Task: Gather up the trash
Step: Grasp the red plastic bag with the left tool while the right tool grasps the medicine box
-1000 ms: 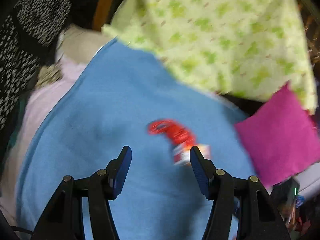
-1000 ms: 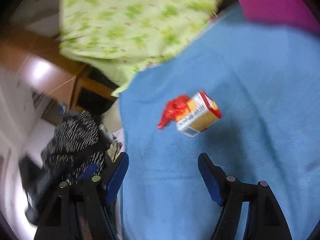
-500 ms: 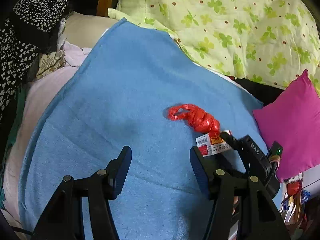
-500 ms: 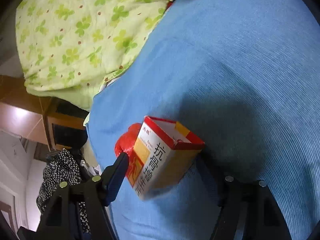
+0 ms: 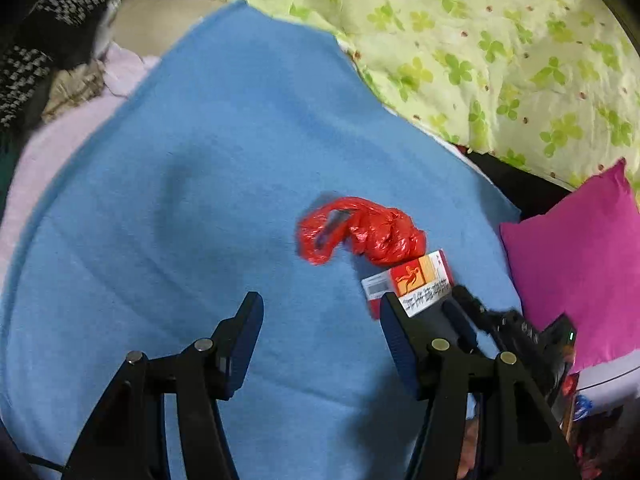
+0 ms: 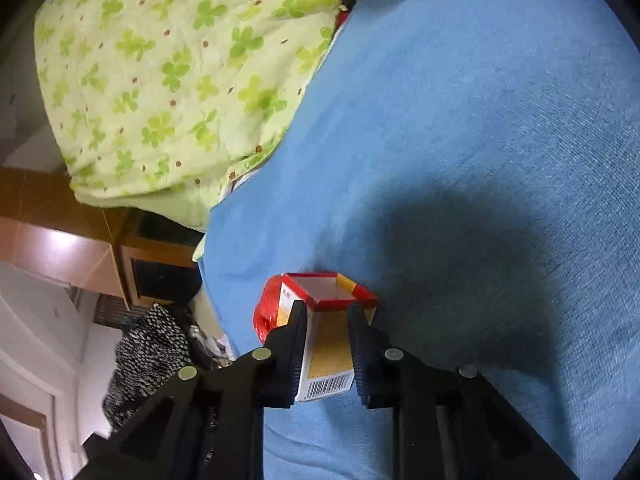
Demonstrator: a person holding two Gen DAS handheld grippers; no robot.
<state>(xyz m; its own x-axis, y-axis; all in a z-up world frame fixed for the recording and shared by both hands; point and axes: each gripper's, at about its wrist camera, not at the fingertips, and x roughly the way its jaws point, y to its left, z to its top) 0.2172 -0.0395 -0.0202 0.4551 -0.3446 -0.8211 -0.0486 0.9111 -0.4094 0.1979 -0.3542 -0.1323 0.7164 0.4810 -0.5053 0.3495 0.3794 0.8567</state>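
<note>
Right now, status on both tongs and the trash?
Right tongs just closed, clamped on the small carton. Left tongs open, empty. Red plastic bag loose on blue blanket. Nothing blocking.

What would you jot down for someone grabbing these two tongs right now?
Right tongs: just closed on the open box, which is still on the blue blanket.
Left tongs: open, empty, above the blanket.
Red bag: crumpled on the blanket, against the box.
Done: box gripped.
Left: lift the box, pick up the bag. No bin in view.
</note>
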